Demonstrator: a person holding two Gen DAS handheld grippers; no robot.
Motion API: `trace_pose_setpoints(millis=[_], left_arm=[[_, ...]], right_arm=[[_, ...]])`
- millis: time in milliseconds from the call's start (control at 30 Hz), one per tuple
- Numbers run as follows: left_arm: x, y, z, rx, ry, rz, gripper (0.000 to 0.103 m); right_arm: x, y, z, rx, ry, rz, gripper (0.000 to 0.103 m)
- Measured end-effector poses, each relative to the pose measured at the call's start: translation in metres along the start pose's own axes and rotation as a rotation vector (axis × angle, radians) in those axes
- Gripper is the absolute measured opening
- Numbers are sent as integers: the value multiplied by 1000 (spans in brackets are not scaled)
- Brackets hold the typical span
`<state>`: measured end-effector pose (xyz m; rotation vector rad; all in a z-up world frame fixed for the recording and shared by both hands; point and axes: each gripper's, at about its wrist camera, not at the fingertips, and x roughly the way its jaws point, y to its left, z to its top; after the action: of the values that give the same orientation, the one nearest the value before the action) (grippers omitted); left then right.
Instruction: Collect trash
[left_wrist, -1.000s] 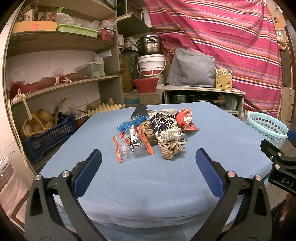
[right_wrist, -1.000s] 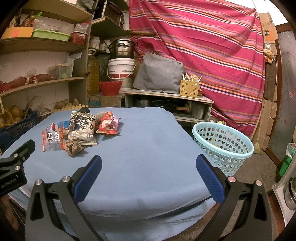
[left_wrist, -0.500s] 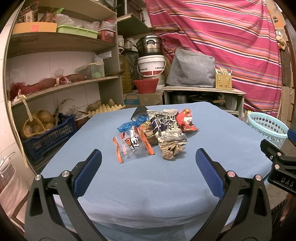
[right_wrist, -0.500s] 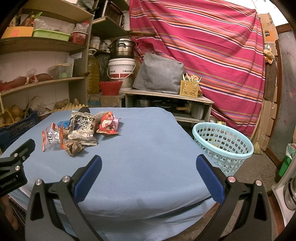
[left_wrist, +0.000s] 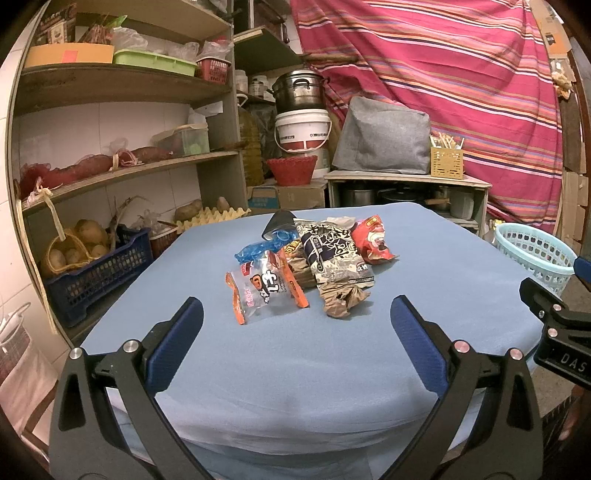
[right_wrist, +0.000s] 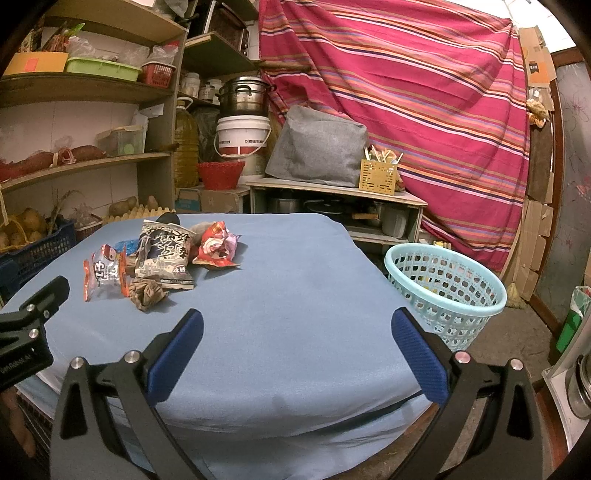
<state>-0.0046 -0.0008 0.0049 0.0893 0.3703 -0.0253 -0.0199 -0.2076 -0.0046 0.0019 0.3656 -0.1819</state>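
Wrappers (left_wrist: 306, 264) lie heaped on the blue worktop (left_wrist: 295, 362), ahead of the left gripper (left_wrist: 295, 325), whose jaws are spread and empty. They look light, crinkly, slippery; pinch a crumpled edge. Right gripper (right_wrist: 297, 338) likewise spread; basket (right_wrist: 445, 282) just right of it.

Blue tablecloth (left_wrist: 258, 354), turquoise basket (right_wrist: 447, 291), red striped curtain (right_wrist: 424, 92), black-and-white wrapper (left_wrist: 332, 254)

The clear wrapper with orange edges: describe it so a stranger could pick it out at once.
Start at the table covered in blue cloth and find the pile of snack wrappers on it. The clear wrapper with orange edges lies at the pile's near left corner, beside a crumpled brown paper wad. It alone is see-through, with orange side strips and bold black characters.
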Motion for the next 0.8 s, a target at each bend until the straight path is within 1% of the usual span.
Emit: trace_pose_setpoints(millis=[567, 700, 800], left_arm=[[2, 5, 0, 0, 10, -2, 98], [7, 5, -1, 3, 19, -1, 98], [10, 2, -1, 5, 24, 3, 98]], right_arm=[[1, 1, 2, -2, -1, -2, 99], [0, -7, 1, 1, -7, -4, 99], [9, -12, -4, 5, -4, -6, 99]])
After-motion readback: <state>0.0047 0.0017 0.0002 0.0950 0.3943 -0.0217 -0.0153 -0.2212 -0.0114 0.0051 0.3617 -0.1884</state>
